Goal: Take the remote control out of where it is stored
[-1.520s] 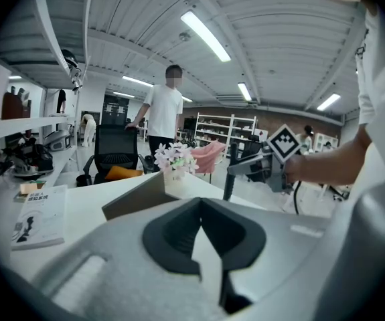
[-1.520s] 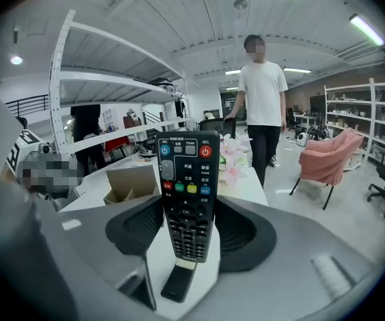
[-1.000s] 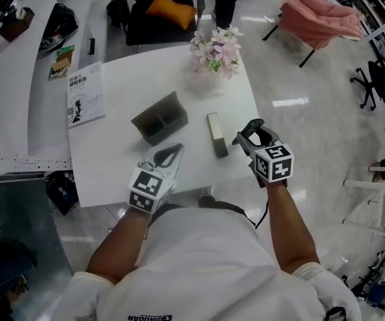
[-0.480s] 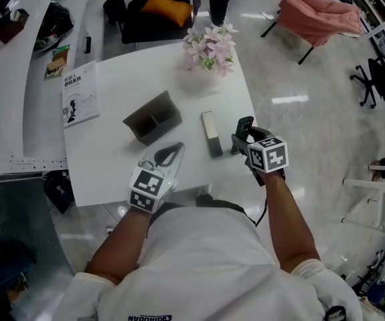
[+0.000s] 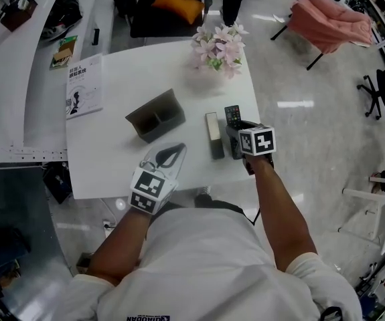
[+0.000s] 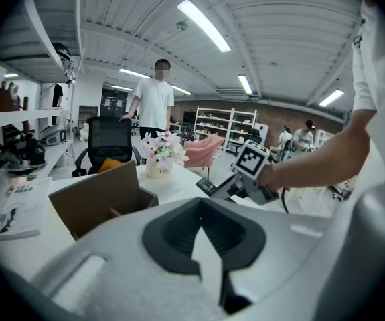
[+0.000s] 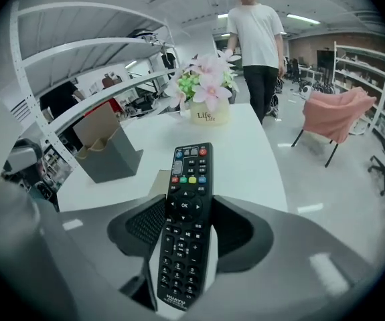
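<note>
Two jaws of right gripper clamping long black button-faced remote control by side edges, having just been closing on it. Grip is holding remote above white table, right of dark grey open two-compartment holder, already outside it. Holder compartments showing nothing inside. Left gripper hanging at near edge, jaws together, empty, likely idling.

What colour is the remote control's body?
Black; the remote control shows best in the right gripper view.
</note>
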`<control>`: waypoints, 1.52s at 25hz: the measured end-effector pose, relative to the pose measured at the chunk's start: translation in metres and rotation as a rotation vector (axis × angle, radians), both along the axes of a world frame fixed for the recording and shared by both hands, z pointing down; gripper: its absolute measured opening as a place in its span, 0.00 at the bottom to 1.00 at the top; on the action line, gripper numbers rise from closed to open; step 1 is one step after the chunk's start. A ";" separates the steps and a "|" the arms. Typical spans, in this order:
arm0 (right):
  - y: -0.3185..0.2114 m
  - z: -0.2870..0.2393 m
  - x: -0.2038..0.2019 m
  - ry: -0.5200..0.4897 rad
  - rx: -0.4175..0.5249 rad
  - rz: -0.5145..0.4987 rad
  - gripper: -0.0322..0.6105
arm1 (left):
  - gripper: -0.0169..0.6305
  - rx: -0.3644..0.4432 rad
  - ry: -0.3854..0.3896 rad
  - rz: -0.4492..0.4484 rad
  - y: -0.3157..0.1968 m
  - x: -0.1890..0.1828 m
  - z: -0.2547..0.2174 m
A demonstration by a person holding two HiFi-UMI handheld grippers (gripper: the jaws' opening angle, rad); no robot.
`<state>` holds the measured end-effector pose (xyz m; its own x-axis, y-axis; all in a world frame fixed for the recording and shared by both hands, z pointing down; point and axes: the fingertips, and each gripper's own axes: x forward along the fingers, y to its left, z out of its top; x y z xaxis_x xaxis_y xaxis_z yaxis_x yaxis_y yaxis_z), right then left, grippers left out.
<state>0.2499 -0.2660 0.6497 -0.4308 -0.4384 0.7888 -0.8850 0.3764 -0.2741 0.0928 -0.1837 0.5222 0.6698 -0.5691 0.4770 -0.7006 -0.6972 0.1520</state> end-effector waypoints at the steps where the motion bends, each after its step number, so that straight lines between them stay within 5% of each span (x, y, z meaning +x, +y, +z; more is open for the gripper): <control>1: -0.002 0.004 0.000 -0.005 -0.009 0.004 0.40 | 0.03 -0.001 -0.001 -0.004 0.000 -0.001 0.001; 25: -0.020 0.027 0.006 0.017 -0.017 -0.010 0.43 | 0.03 -0.006 -0.027 -0.049 -0.002 -0.006 0.002; 33: -0.009 -0.004 0.001 -0.016 0.065 -0.053 0.42 | 0.03 0.001 -0.015 -0.055 -0.003 -0.003 -0.004; 38: 0.008 -0.045 -0.015 -0.075 0.163 -0.109 0.31 | 0.03 0.014 -0.006 -0.066 -0.003 -0.002 -0.011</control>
